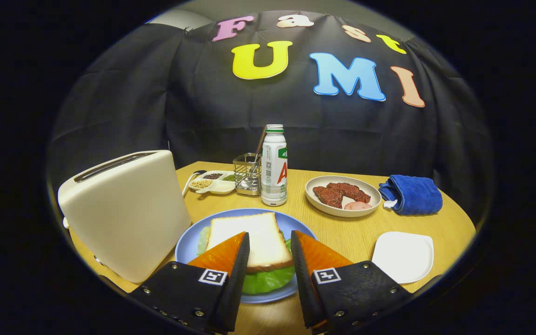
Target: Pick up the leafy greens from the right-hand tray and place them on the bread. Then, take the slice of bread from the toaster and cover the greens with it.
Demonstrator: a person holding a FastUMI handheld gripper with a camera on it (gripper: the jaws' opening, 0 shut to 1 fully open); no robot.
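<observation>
Bread slice (258, 239) caps the greens (268, 280) on the blue plate (185, 244), long axis near-to-far; fingers (231, 260) apart, empty; toaster (126, 211) crowds left, tabletop (342, 230) open right

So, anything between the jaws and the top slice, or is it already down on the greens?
Nothing visible is in the way. The gripper is open, its jaws either side of the bread slice, which already lies on the leafy greens on the blue plate. The toaster stands beside the plate.

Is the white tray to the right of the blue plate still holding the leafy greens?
No: the white tray is bare, and the leafy greens lie on the blue plate under the bread slice, between the open gripper's fingers.
</observation>
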